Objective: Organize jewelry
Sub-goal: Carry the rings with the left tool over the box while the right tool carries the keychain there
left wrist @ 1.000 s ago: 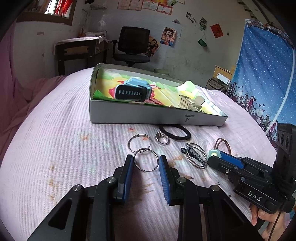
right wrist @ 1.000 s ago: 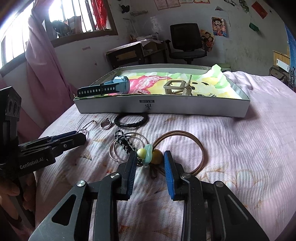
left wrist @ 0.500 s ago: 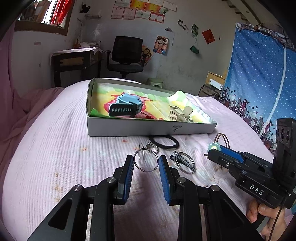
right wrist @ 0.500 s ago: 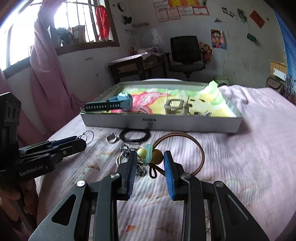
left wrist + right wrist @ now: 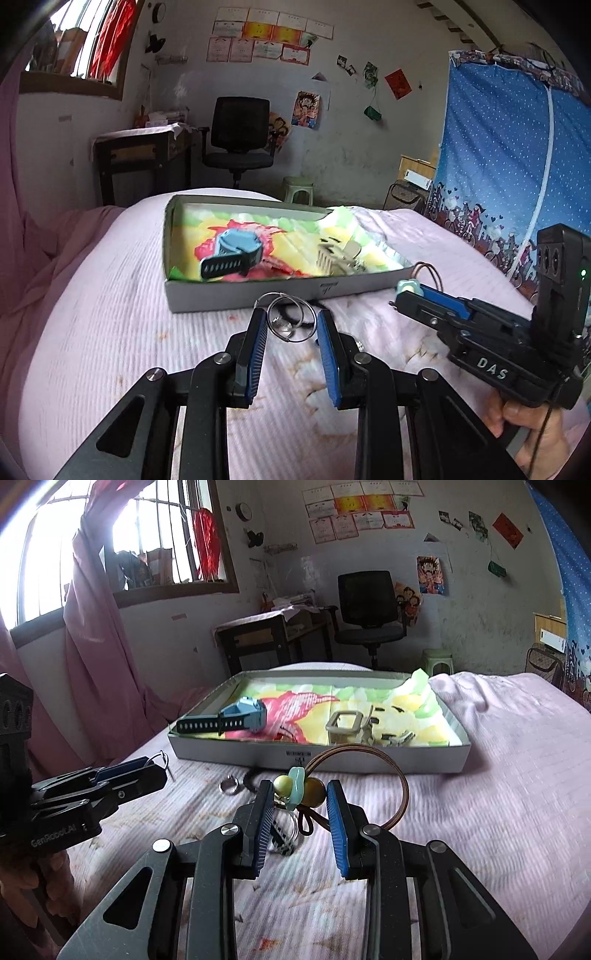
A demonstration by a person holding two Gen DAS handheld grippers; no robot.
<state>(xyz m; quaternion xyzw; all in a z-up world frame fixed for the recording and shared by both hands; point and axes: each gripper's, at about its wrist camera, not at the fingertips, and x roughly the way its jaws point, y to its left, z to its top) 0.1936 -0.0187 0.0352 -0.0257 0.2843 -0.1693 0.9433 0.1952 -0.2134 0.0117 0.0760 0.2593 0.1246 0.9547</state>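
Fingers of the left gripper (image 5: 290, 325) pinch two linked wire rings (image 5: 291, 317), lifted off the pink bed (image 5: 110, 332); the rings stick up between the blue pads (image 5: 256, 339). In the right wrist view the left gripper (image 5: 157, 771) shows only a bit of wire past its tips. Right gripper (image 5: 300, 797) fingers clamp a brown hair tie (image 5: 400, 786) by its bead charm (image 5: 301, 788), green and yellow beads squeezed between both pads; the loop hangs out past the right finger. Below the fingers on the bed: bangles with a black clip (image 5: 282, 834), blurred. Just past the left finger lie a small ring (image 5: 229, 785) and a black hair tie (image 5: 251, 777). Beyond both fingertips sits the white box (image 5: 369, 762), holding a blue watch (image 5: 236, 718) on the left and a beige clip (image 5: 345, 725) on the right.
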